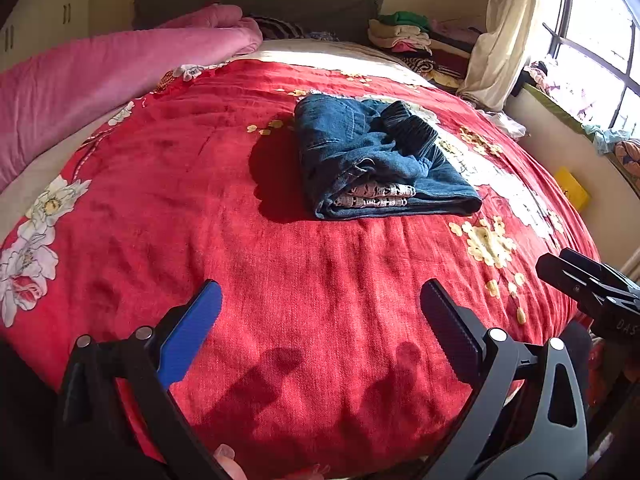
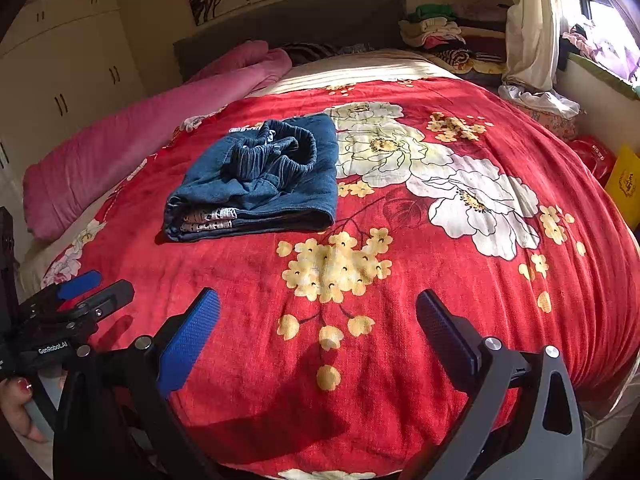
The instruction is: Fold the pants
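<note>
Blue denim pants (image 1: 372, 160) lie folded into a compact bundle on the red floral blanket (image 1: 200, 200), with the dark ribbed waistband on top. They also show in the right wrist view (image 2: 260, 180), left of centre. My left gripper (image 1: 320, 320) is open and empty, held above the blanket well in front of the pants. My right gripper (image 2: 318, 328) is open and empty, also short of the pants and to their right. Each gripper shows at the edge of the other's view: the right gripper (image 1: 592, 284) and the left gripper (image 2: 76, 300).
A pink quilt (image 1: 100, 76) lies along the bed's left side. Stacked clothes (image 1: 408, 36) sit by the dark headboard (image 1: 256, 0). A curtain (image 1: 504, 32) and window are to the right. A yellow box (image 2: 626, 184) stands beside the bed. White cupboards (image 2: 68, 60) are at the left.
</note>
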Available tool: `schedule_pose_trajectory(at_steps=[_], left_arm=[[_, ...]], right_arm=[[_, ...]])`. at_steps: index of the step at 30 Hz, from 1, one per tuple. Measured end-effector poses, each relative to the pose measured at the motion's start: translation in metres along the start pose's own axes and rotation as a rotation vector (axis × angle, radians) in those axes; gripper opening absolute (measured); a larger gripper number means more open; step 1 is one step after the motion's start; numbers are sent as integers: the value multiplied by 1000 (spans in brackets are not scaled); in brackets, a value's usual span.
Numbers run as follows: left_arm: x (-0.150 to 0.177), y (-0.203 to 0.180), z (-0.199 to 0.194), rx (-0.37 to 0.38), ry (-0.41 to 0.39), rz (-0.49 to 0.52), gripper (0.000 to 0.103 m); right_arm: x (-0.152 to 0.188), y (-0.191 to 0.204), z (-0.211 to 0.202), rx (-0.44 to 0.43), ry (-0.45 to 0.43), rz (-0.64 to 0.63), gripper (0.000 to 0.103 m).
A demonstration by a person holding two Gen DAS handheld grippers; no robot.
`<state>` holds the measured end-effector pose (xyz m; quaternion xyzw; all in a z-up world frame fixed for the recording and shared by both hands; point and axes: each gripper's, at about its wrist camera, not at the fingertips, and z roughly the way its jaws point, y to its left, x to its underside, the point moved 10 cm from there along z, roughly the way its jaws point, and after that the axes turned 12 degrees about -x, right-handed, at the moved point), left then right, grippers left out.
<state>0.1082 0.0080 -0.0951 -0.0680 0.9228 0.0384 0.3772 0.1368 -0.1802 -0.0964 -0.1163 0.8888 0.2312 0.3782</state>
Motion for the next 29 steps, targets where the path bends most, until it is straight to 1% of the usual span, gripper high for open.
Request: schedule_pose_trajectory(at_steps=[7,12,15,16,19,21,23,25,27,29], left_arm=[[-2,1,-1,26,8,-17,93],[-6,8,0,-33,-20,-3,93],[-8,17,5,-103,-15,7,93],[-8,20,7,-114,-8,3,93],[-13,31,8,-81,-6,-63,93],[-21,41,4,-72,-25,-96,93],[-34,56,7,-109,-21,-97,93],[-47,80,23,-168,28,-82,93],[-64,110,44,-203,62,-92,93],[-78,146,72,-274,122,-118,93]], right_arm=[[1,-2,0,4,0,-1,98],[3,-10,1,9,3,11,98],[3,-18,2,20,8,25,98],[3,-22,3,22,8,32,98],[0,-40,3,37,4,58,98],[-5,-59,2,61,-3,72,98],[-18,-88,-1,105,-22,83,98],[-34,-126,-3,162,-32,107,98],[-54,-170,-7,235,-48,134,98],[-74,-215,-10,303,-68,157,98]])
